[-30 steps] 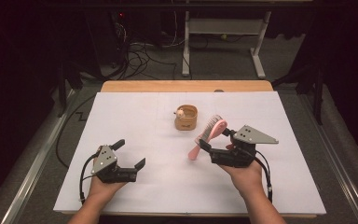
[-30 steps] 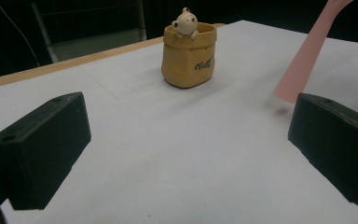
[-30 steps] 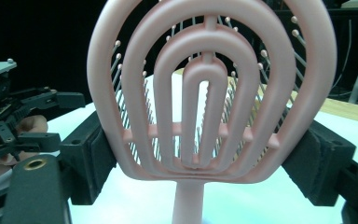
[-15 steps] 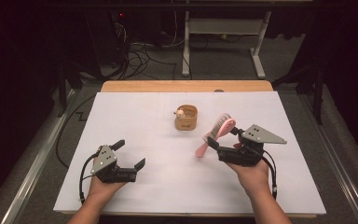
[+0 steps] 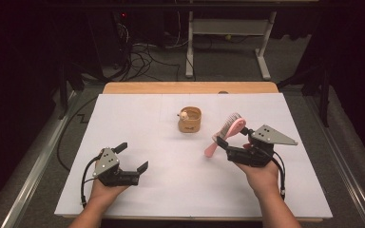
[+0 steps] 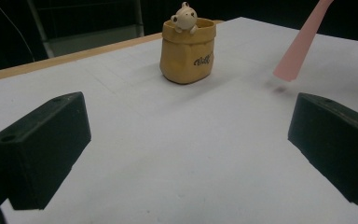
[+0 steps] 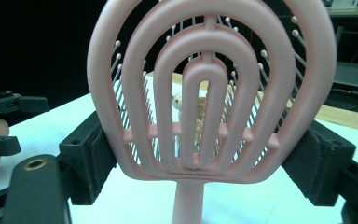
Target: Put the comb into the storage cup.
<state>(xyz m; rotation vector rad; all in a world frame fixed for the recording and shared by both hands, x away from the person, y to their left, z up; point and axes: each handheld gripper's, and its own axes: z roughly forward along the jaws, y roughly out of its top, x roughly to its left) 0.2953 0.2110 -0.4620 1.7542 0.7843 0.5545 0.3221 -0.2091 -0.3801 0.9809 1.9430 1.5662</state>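
Jaws of your right gripper (image 5: 234, 140) clamp the pink hairbrush (image 5: 225, 133) (head up), while your left gripper (image 5: 132, 158) gapes wide, empty.

Light falls from above onto the white counter (image 5: 171, 190), which is evenly bright in the high view, while the floor and room beyond sink into near black. Shadows under the hands are faint and soft. The high view is somewhat grainy and soft. In the left gripper view the near black tongs (image 6: 186, 154) are blurred and a small shadow lies under the pink brush (image 6: 303, 44) handle. In the right gripper view the brush (image 7: 209, 93) is sharp, the background dim.
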